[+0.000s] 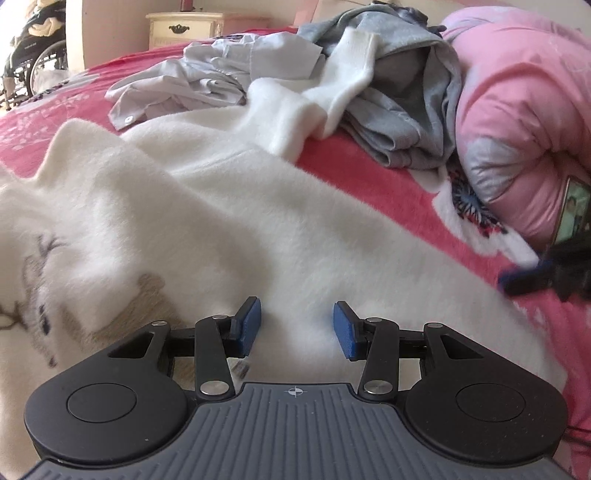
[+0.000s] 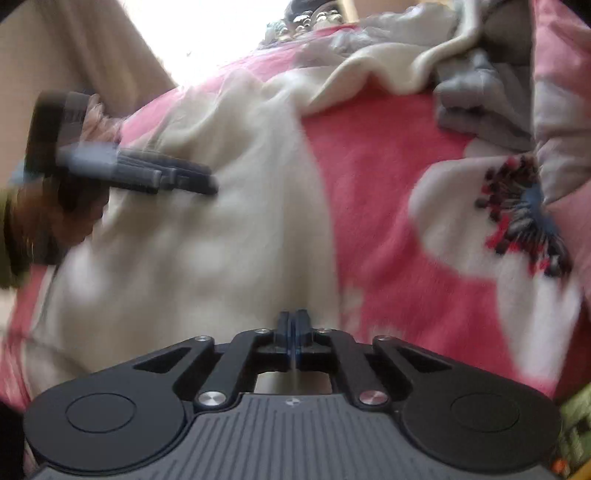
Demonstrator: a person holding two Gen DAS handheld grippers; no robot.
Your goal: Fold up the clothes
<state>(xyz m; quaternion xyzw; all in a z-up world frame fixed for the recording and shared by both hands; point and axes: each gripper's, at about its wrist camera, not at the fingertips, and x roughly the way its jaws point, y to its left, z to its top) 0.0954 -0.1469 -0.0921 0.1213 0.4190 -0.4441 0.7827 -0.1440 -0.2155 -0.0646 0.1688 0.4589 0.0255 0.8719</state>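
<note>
Garments number three as far as we can count: one white fleece spread in front, one pale shirt crumpled behind it, and one grey garment heaped beside the shirt, with a white sleeve of the fleece draped across the pile. We hold two grippers. Our left gripper hangs over the fleece with its blue pads standing partly apart; fabric lies under the gap, and the pads press on nothing. Our right gripper has its jaws closed together at the right edge of the fleece; whether a fold of cloth is pinched between them we cannot tell, as that view is blurred. In the right wrist view the left gripper shows smeared, held in a hand over the fleece's far side. Everything lies on a pink bedspread with white flower prints. One pink quilt bulges at the right. One cream nightstand stands behind the bed, and a wheelchair sits at the far left.
</note>
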